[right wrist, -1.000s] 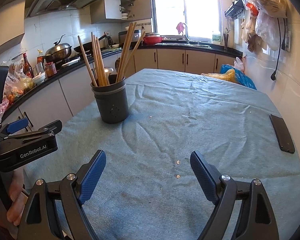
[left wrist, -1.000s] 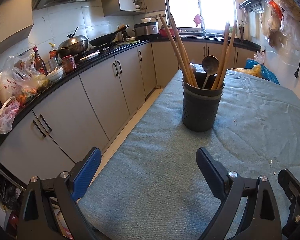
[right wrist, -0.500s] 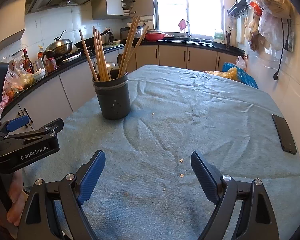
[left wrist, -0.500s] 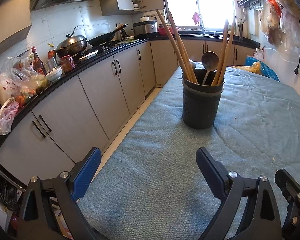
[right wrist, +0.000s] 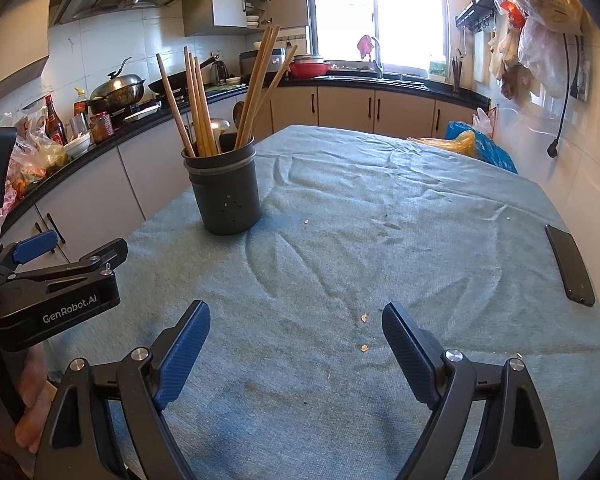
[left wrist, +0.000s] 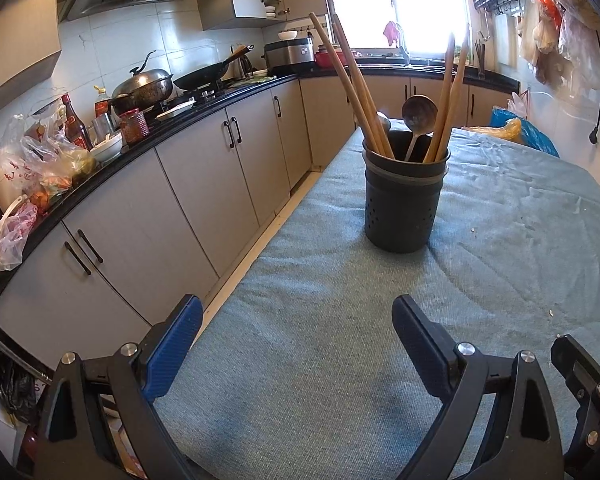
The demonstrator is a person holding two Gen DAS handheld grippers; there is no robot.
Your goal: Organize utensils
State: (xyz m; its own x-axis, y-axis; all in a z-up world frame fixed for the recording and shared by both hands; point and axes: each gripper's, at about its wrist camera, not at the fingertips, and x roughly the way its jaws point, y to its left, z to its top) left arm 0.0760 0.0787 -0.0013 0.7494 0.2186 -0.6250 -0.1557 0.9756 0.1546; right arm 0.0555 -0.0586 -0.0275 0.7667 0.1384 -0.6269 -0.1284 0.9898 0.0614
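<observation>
Nothing has moved: both tongs, left point(left wrist: 298, 332) and right point(right wrist: 296, 338), hang apart, empty, before the utensil holder point(left wrist: 402, 200).

Both wrist views face the utensil holder point(left wrist: 403, 196) across the table point(right wrist: 380, 240).

The left gripper point(left wrist: 296, 332) is a matte black frame of two angled arms with triangular cut-outs. Each arm ends in a flat finger faced with a blue, finely ribbed pad point(left wrist: 174, 350); on the opposite finger point(left wrist: 420, 344) the pad faces away and reads dark navy. Round silver screw heads sit at the pivots of each arm. From the right wrist view, the side of this tool shows a black body printed "GenRobot.AI" in white, a small blue lever and a thin screw. The right gripper point(right wrist: 296, 336) has the same build: black frame, blue textured pads point(right wrist: 182, 354), silver screws. A bare hand point(right wrist: 28, 404) shows at the lower left edge; no sleeve is visible.
</observation>
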